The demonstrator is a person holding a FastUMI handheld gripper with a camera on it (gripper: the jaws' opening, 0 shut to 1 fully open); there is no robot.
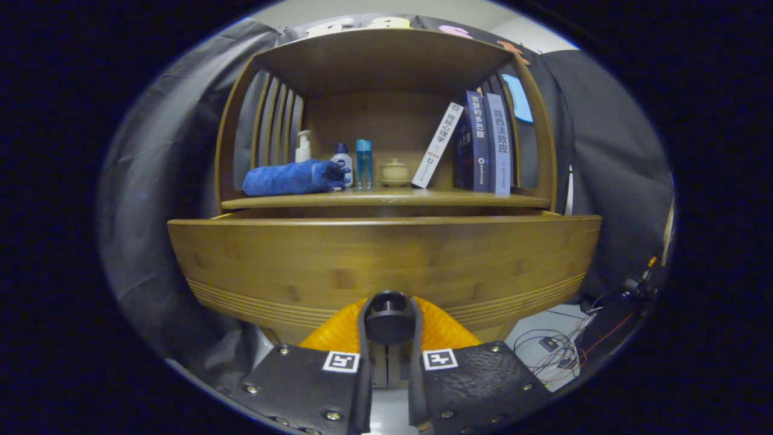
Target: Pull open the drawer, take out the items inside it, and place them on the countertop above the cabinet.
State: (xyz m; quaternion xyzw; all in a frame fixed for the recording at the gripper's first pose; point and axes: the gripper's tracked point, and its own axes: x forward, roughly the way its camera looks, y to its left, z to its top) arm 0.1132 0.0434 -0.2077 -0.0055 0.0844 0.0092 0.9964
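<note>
The wooden drawer front [386, 260] stands right ahead of me, pulled out a little from the cabinet so that a thin gap shows behind its top edge. Its dark round knob [389, 317] sits between my two fingers, and my gripper [389, 323] is shut on it, both fingers pressing its sides. The drawer's inside is hidden behind the front panel. Above the drawer lies the countertop shelf [386, 197].
On the countertop lie a rolled blue towel [294, 177], a white pump bottle [303, 147], two small blue bottles [363, 163], a small lidded pot [395, 171] and several books [483, 142] leaning at the right. Loose cables [561, 350] lie on the floor lower right.
</note>
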